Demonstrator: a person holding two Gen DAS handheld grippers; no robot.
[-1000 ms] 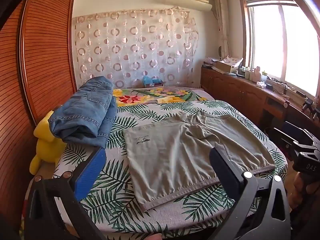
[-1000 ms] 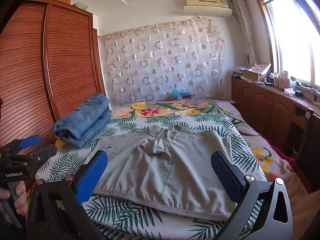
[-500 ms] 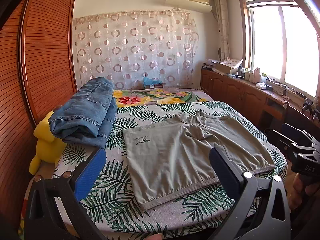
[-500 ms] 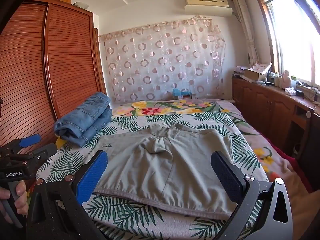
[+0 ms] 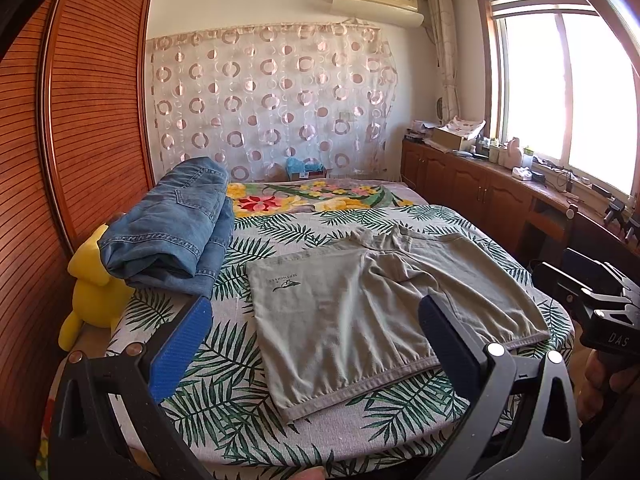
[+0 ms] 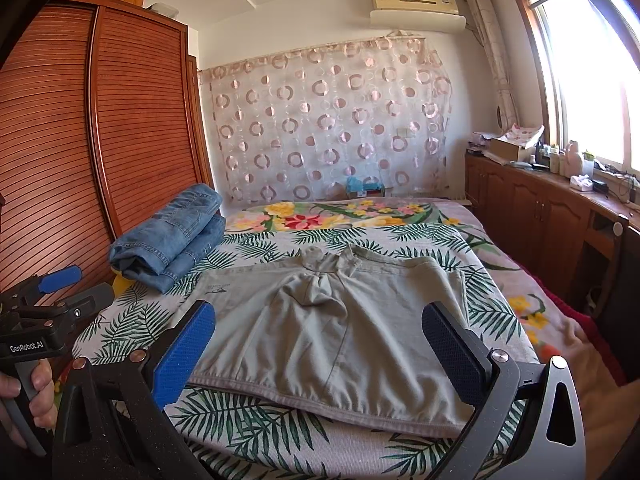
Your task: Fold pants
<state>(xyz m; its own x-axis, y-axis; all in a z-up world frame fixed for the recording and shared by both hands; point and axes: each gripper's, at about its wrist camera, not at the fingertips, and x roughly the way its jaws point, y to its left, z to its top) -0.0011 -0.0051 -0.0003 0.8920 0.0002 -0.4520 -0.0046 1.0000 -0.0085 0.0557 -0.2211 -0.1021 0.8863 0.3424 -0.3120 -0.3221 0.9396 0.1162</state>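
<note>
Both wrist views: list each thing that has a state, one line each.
grey pants: spread flat on the bed, unfolded.
jeans: folded, stacked beside the grey pants.
left gripper: open, empty.
right gripper: open, empty.
wardrobe doors: closed.

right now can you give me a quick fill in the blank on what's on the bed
1. The grey pants lie spread ____ on the bed.
2. The folded jeans are ____ in colour.
3. Both the left gripper and the right gripper are ____.
4. The plush toy beside the jeans is ____.

Missing: flat; blue; open; yellow
</note>
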